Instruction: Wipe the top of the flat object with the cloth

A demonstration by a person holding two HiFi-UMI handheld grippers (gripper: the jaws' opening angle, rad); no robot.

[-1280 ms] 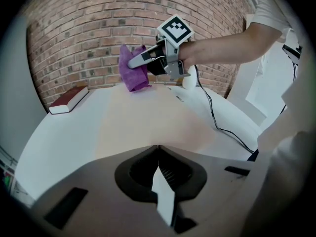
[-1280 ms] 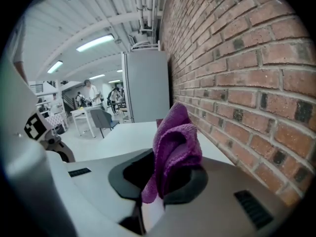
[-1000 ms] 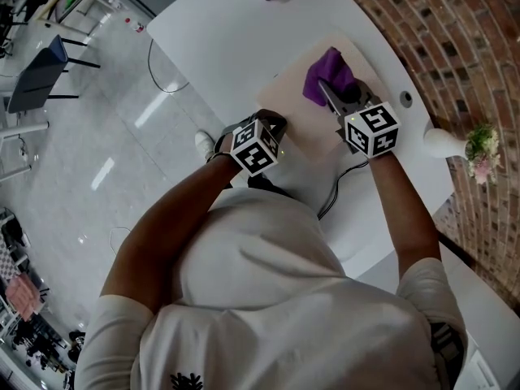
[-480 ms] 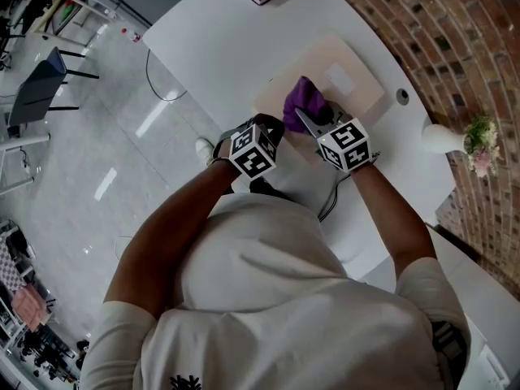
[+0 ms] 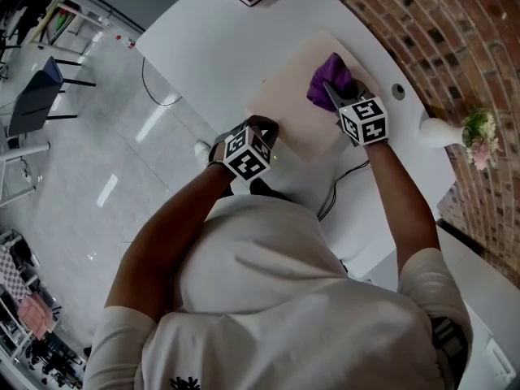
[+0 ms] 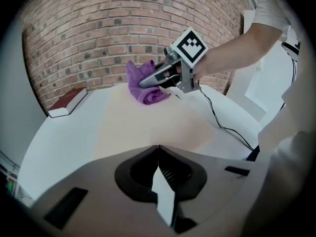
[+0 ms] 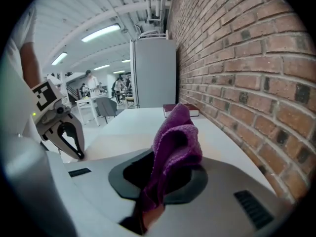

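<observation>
Purple cloth [image 5: 331, 73] sits bunched at the upper right of the head view, clamped in the right gripper [image 5: 327, 89] and resting on the beige board [image 5: 288, 116]. The left gripper [image 6: 157, 148] has its 2 jaws pressed together at the board's near edge.

In the head view, both bare forearms reach up from the lower frame toward its centre. The left gripper [image 5: 262, 127], left of centre, has its 2 jaws closed tip to tip with nothing between them. The right gripper [image 5: 331, 94], higher and right of centre on a straighter arm, points up-left, its jaws clamped on a purple cloth [image 5: 328, 73].
</observation>
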